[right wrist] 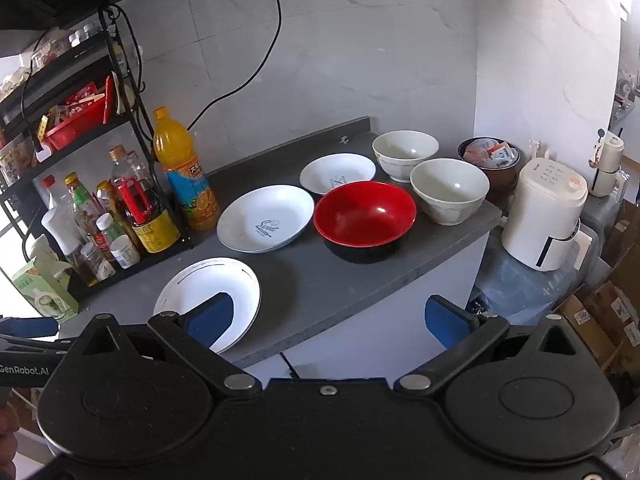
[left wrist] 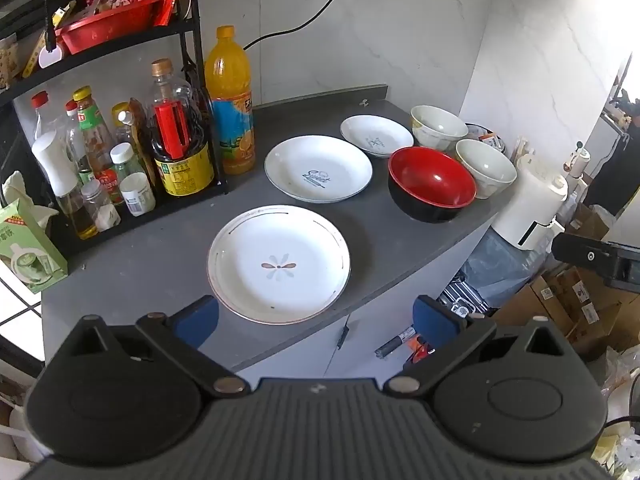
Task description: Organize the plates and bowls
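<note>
Your left gripper (left wrist: 316, 316) hangs spread wide and empty above the counter's front edge, its blue pads either side of the flower plate (left wrist: 279, 263). Your right gripper (right wrist: 332, 320) is likewise spread and holding nothing, just off the front edge, with the same flower plate (right wrist: 240, 284) partly behind its left pad.

Working outward on the counter (left wrist: 160, 256): the flower plate sits at the front edge, the plate with blue lettering (left wrist: 318, 169) lies mid-counter behind it, and a smaller plate (left wrist: 376, 135) sits toward the back edge. The red bowl (left wrist: 432, 182) stands near the right edge, with two cream bowls (left wrist: 484, 166) (left wrist: 438, 126) behind it toward the back right corner.

I judge all of these to be glazed ceramic or lacquered ware: stiff, smooth, slippery and breakable, the plates moderately heavy. Pinch each plate at its raised rim, one pad over and one under; take bowls by the wall at the lip.

The grey counter looks flat and matte. A bottle rack (left wrist: 120, 152) and an orange juice bottle (left wrist: 230, 100) crowd the left side; beyond the right edge stands a white appliance (left wrist: 532, 208) above boxes on the floor.
</note>
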`<state>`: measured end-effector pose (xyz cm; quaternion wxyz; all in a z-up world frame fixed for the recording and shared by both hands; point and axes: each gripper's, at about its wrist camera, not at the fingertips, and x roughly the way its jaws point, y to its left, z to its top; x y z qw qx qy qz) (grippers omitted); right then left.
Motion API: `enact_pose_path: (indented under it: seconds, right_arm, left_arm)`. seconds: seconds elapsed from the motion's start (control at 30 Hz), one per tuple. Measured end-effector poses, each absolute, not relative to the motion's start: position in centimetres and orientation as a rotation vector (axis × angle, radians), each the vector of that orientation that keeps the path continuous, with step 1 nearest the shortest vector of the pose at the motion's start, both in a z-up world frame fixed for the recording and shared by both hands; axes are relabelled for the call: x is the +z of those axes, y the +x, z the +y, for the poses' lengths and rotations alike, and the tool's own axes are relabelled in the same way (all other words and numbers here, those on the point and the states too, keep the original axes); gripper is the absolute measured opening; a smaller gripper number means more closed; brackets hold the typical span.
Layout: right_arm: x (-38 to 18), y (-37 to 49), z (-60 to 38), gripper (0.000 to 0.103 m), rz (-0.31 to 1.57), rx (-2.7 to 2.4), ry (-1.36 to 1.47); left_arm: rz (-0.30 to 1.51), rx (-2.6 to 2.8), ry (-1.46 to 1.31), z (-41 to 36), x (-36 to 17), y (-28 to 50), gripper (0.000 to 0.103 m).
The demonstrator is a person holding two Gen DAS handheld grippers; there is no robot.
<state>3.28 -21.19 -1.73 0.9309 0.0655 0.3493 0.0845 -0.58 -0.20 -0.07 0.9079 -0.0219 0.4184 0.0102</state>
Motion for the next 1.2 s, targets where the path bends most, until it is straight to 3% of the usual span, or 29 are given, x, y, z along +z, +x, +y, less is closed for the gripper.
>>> enact_pose_path:
  seconds: [1.2]
  right_arm:
    - [-1.8,1.0,-21.2,0.103,0.715,0.194,0.095]
  left_arm:
    - [0.854,-0.005,-0.062,-0.2,0.0,-0.8,0.102]
